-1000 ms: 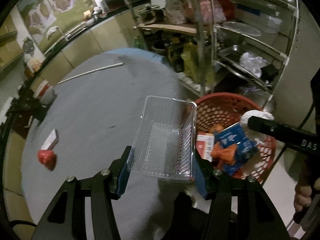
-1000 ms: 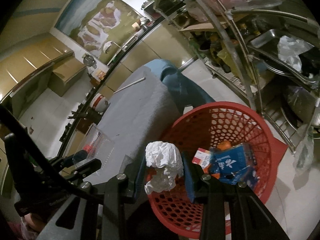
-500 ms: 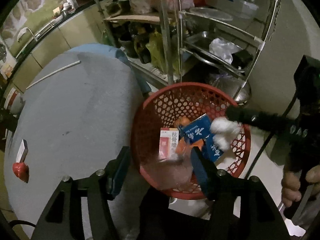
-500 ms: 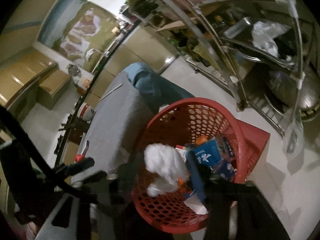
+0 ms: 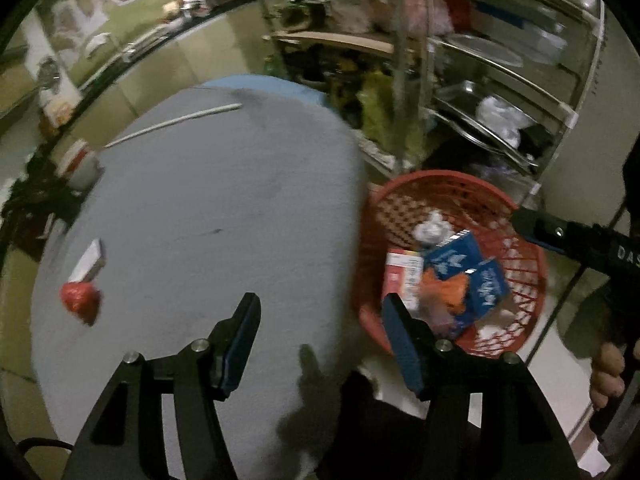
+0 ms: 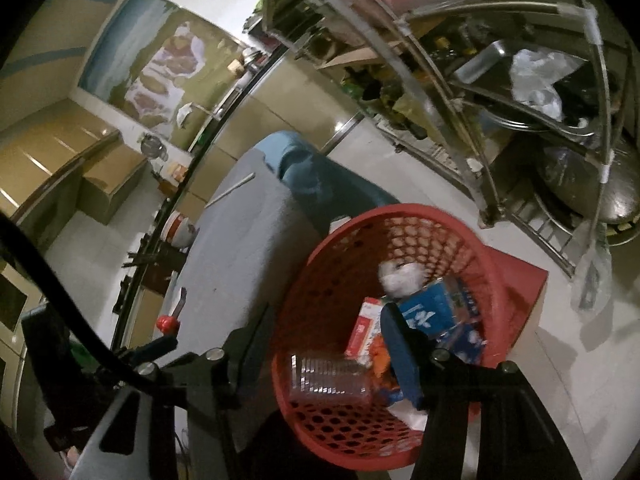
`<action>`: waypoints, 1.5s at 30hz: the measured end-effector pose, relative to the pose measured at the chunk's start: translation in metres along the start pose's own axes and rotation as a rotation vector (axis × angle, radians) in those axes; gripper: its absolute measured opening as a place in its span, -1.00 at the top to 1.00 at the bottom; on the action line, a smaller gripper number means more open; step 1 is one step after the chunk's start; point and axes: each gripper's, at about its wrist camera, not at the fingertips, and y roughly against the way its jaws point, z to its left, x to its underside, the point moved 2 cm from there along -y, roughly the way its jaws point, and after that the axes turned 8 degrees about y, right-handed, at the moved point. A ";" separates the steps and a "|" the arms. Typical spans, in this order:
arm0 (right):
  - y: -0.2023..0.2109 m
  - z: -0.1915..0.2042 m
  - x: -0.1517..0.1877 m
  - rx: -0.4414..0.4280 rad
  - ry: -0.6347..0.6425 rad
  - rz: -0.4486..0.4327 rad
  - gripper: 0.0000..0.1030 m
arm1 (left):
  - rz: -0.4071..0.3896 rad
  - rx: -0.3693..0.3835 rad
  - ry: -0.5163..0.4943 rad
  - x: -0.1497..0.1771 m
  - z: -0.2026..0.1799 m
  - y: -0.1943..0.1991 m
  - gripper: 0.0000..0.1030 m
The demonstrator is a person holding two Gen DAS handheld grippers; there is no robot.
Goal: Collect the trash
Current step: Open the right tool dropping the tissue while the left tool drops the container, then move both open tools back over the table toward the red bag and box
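A red mesh basket [image 5: 516, 216] [image 6: 492, 264] stands on the floor beside the grey table [image 5: 208, 208]. It holds a crumpled white paper ball [image 6: 400, 276] [image 5: 430, 230], blue cartons [image 5: 456, 252], a red-and-white box [image 6: 366, 330], orange scraps and a clear plastic tray [image 6: 328, 374]. My left gripper [image 5: 320, 320] is open and empty over the table's near edge. My right gripper [image 6: 324, 336] is open and empty above the basket. A red crumpled wrapper [image 5: 80, 300] and a small white box [image 5: 90, 266] lie on the table at the left.
A white stick [image 5: 172, 122] lies at the table's far side. A metal rack [image 5: 500, 80] full of kitchenware stands behind the basket. A kitchen counter [image 5: 132, 52] runs along the back. A red-and-white cup [image 5: 80, 160] stands past the table's left edge.
My left gripper has let the clear tray fall into the basket and swung back over the table. My right gripper has opened and dropped the paper ball into the basket.
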 end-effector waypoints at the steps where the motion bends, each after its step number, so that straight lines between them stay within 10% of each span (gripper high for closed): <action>1: -0.001 0.003 0.001 -0.002 0.006 0.003 -0.16 | -0.010 -0.014 0.010 0.001 0.006 0.003 -0.24; 45: -0.076 0.193 0.052 -0.052 0.390 0.220 -0.16 | -0.051 -0.225 0.486 0.113 0.243 0.034 -0.32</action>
